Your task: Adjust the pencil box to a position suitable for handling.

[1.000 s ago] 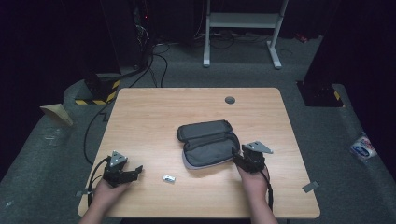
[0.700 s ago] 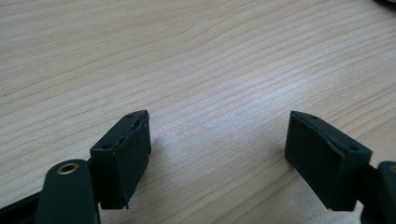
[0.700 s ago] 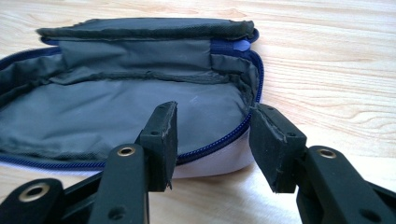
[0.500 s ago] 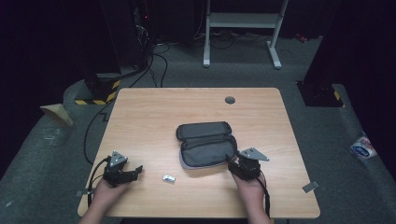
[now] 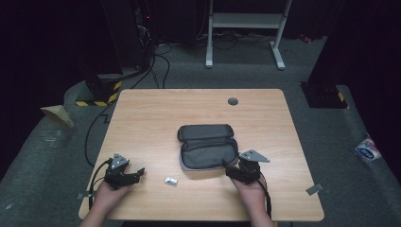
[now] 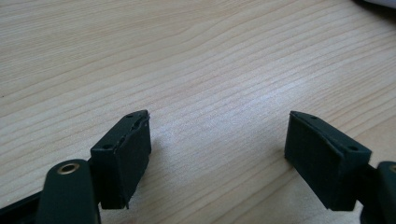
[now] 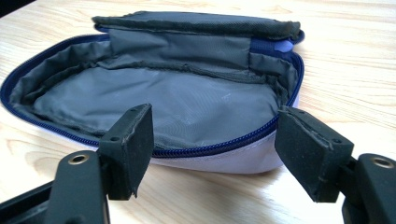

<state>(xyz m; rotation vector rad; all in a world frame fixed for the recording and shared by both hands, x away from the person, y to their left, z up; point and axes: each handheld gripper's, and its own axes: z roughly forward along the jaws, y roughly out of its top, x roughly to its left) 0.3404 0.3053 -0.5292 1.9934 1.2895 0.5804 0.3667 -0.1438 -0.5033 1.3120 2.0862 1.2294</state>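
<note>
Pouch lies unzipped mid-table, lid flapped back so the grey lining faces up, apparently ready for loading. Right gripper fingers have just been opening and stand released, nothing between them, the pouch's near rim just ahead. Left gripper rests released on bare table, well apart from the pouch, the small silver item lying between.

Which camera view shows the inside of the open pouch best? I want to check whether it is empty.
The right gripper view: the pouch lies close, unzipped, its grey lining bare, nothing visible inside. The high view shows the whole pouch from above, lid folded back, but small. The left gripper view shows bare table, with perhaps a sliver of it at the top right corner.
</note>
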